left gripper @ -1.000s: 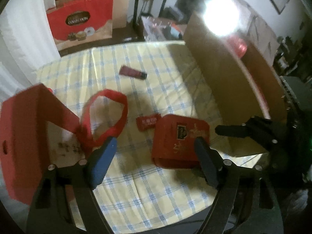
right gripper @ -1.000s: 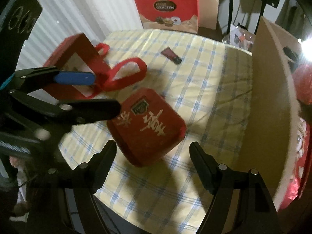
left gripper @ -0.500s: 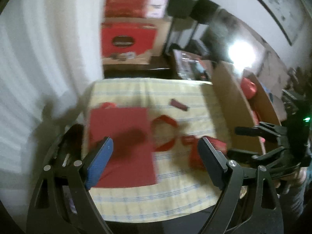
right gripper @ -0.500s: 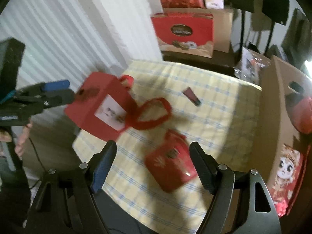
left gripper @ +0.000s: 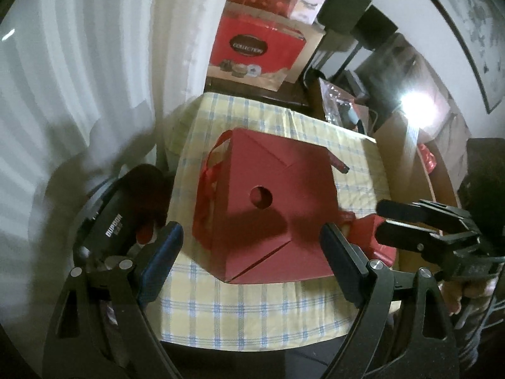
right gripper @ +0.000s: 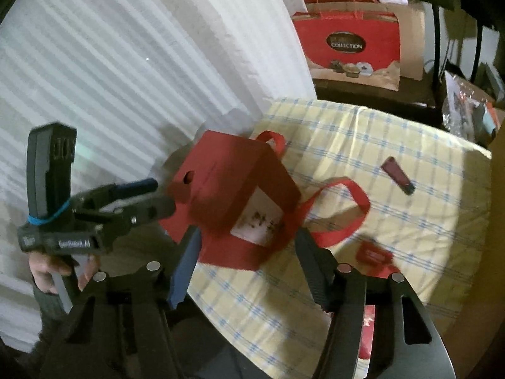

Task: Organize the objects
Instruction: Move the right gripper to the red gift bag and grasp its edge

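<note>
A red gift bag (left gripper: 268,208) lies on its side on the checked tablecloth (left gripper: 252,309), its bottom with a round hole facing my left gripper (left gripper: 251,262). That gripper is open, pads wide, just short of the bag. In the right wrist view the bag (right gripper: 233,189) shows its window and ribbon handles, with the left gripper (right gripper: 161,195) at its bottom corner. My right gripper (right gripper: 249,262) hangs above the bag's near side, jaws closing with nothing pressed between them. A red tin (left gripper: 375,240) sits behind the right gripper (left gripper: 380,218). A small red packet (right gripper: 374,254) and a dark red tube (right gripper: 397,175) lie on the cloth.
An open cardboard box (left gripper: 407,145) stands along the table's right edge. White curtains hang left of the table. A red "Collection" box (right gripper: 347,47) stands behind it. A black device (left gripper: 123,221) sits by the table's left edge. A hand (right gripper: 47,268) holds the left gripper.
Both grippers have pulled back and risen, so the whole table shows. The left one swung left to the bag's bottom. The right one left the red tin, and its jaws stand narrower.
</note>
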The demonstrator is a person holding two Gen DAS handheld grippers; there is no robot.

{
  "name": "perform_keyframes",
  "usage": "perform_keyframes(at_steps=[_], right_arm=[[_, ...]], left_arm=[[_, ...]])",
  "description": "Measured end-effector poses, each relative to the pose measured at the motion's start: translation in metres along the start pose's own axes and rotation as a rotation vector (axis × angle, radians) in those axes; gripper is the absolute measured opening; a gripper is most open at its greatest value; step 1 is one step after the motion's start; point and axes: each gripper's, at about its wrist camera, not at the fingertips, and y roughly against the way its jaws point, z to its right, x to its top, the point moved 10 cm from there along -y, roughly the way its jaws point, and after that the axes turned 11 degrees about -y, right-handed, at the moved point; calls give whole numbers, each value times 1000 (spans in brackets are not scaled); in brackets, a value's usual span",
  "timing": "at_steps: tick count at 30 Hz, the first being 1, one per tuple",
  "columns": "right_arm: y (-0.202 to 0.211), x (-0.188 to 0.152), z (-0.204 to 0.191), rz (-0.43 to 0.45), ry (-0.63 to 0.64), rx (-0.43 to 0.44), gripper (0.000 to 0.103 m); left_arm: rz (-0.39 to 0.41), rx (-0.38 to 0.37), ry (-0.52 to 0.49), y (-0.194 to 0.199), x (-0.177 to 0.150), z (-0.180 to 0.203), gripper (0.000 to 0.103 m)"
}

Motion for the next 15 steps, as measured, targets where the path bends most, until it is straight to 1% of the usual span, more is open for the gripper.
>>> perform_keyframes(at_steps=[2,3,5,6,9,13,15], right_arm=[[-7,1,-1,-12,-26,24,54],[-11,1,-1,-19,-33,32,53],[-16,1,0,-27,-31,23,52],[-18,0,-1,-29,-26,18,52],[-22,-1,-4,-36,-9,12,52],[-28,-3,-5,-42,4,2,52],[-33,-3,-7,-47,4,6,52]], left_arm=[[-2,-11,6,-4,-3,-3,87],[-5,-2,2,-7,-4,-6,86],[-13,29,-7,-10,-7,-11,84],[-14,41,-9,-12,-8,-15,86],[4,19,11,-10,-10,-23,86],[24,63,-19,-6,-10,-30,86],[35,103,-47,-2,-8,-32,86]])
